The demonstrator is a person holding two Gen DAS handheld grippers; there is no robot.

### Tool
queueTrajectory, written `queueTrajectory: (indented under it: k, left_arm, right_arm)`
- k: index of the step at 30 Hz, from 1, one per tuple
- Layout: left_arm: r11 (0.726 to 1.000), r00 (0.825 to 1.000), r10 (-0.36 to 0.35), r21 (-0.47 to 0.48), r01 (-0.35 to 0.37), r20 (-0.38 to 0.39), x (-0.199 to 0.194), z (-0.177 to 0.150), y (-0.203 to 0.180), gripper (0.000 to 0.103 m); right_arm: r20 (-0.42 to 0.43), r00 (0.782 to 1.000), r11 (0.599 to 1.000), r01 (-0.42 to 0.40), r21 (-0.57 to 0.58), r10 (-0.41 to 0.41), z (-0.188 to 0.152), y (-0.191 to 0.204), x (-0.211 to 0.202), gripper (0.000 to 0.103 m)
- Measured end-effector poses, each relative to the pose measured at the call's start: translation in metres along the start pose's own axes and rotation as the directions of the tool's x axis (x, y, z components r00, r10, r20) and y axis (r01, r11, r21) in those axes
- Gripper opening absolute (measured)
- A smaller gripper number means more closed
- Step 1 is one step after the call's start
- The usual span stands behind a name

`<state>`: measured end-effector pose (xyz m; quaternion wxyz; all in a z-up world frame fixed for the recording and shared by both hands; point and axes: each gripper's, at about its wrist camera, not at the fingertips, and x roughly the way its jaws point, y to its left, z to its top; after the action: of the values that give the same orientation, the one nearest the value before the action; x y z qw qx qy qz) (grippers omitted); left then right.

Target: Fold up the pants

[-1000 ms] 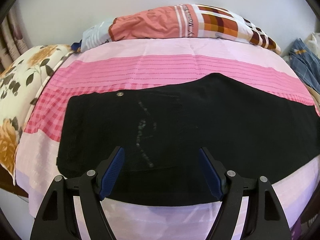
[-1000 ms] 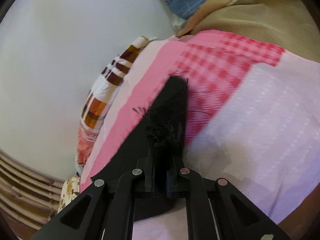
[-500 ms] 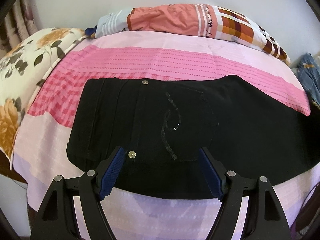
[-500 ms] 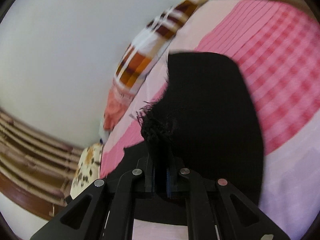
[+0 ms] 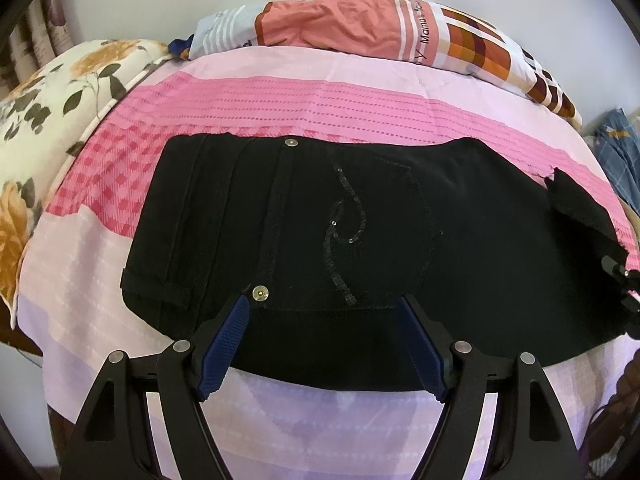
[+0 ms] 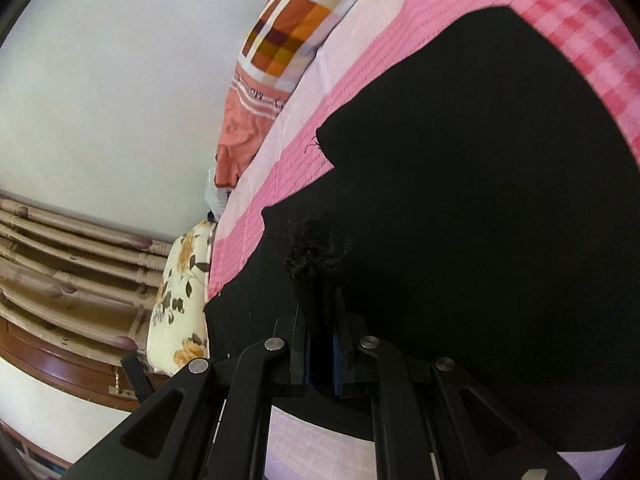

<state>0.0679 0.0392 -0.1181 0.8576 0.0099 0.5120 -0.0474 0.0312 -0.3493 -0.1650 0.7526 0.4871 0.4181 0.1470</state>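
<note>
Pink bed (image 5: 280, 92) under black pants (image 5: 460, 240), hem (image 6: 316, 252) pinched in right gripper (image 6: 322, 344), left gripper (image 5: 324, 344) open above the waist; frayed hem liable to slip mid-fold.

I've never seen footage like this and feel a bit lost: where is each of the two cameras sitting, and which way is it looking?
Left wrist: sits on the left gripper, looking steeply down between its open blue-padded fingers at black pants on a pink bedsheet; the right gripper enters at the right edge.
Right wrist: sits on the right gripper, tilted, looking along the bed; its jaws are shut on the pants' frayed hem.
Shared: the pants, the sheet, the checked pillow and the floral pillow.
</note>
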Motion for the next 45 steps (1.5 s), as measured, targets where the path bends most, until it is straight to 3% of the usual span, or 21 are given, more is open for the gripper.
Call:
queueTrajectory:
  k: [12, 45]
  left_arm:
    - [0.999, 0.999, -0.019, -0.028, 0.018, -0.030, 0.007, -0.004, 0.002, 0.077]
    - [1.000, 0.998, -0.005, 0.018, 0.007, -0.062, 0.017, -0.009, -0.007, 0.082]
  right_arm:
    - [-0.097, 0.995, 1.000, -0.028, -0.013, 0.027, -0.020, 0.009, 0.035, 0.009]
    - [-0.161, 0.982, 0.991, -0.109, -0.074, 0.096, -0.027, 0.036, 0.069, 0.009]
